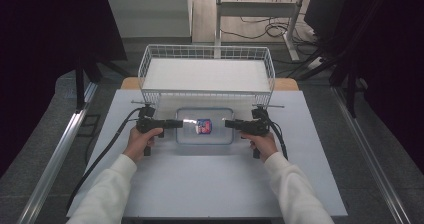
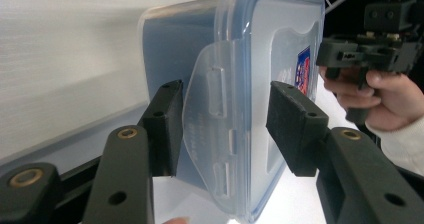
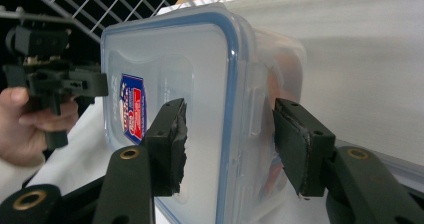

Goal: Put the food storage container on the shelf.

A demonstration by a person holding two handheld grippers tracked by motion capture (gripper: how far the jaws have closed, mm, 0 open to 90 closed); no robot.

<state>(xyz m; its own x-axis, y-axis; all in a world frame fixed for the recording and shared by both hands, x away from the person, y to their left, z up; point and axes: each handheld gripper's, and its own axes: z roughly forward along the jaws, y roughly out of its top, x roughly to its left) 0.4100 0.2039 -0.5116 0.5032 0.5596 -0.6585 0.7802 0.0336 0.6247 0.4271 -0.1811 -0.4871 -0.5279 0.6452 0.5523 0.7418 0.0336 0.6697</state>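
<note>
Your left claw (image 2: 225, 129) straddles the container's (image 1: 204, 126) side latch (image 2: 212, 134), jaws parted, pads not touching. Your right claw (image 3: 227, 144) brackets the opposite lid (image 3: 170, 99) edge — also apart. Container lies on the tabletop (image 1: 200, 184), just before the wire basket (image 1: 207, 54).

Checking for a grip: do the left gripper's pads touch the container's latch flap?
Apart. Left gripper view: the left gripper straddles the flap, with gaps beside both pads.
</note>
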